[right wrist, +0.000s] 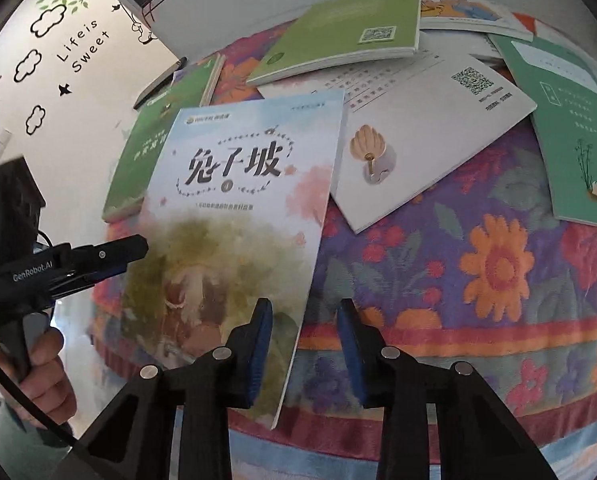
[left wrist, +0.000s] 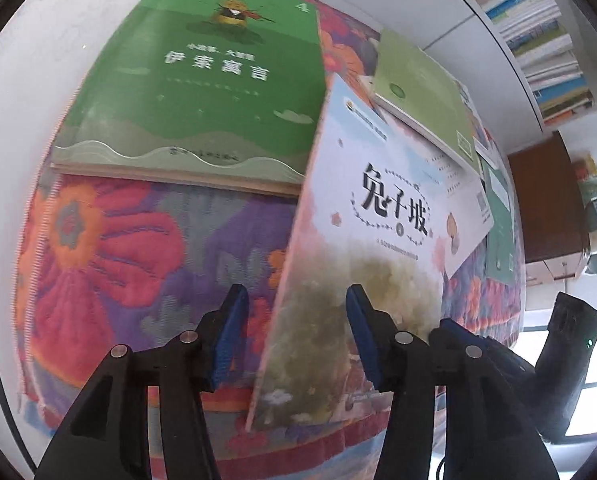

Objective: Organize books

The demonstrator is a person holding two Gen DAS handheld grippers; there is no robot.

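Left tool (left wrist: 294, 336): black angular arms, each bearing two round silver screw heads, ending in flat blue ribbed pads (left wrist: 230, 336). Right tool (right wrist: 304, 344): the same build, black arms, silver screws, blue pads (right wrist: 260, 350). Seen from the right wrist, the left tool's black body carries white lettering "GenRobot.AI", a pistol-style handle in a hand (right wrist: 44, 376), and a thin black cable.

The pale rabbit book (right wrist: 242, 216) hides much of the dark green book (right wrist: 154, 148); its small print blurs.

Place: I'm working in a home room.
Signs: flowered cloth (right wrist: 478, 264), full bookshelf (left wrist: 538, 40), wall stickers (right wrist: 58, 52) showing.
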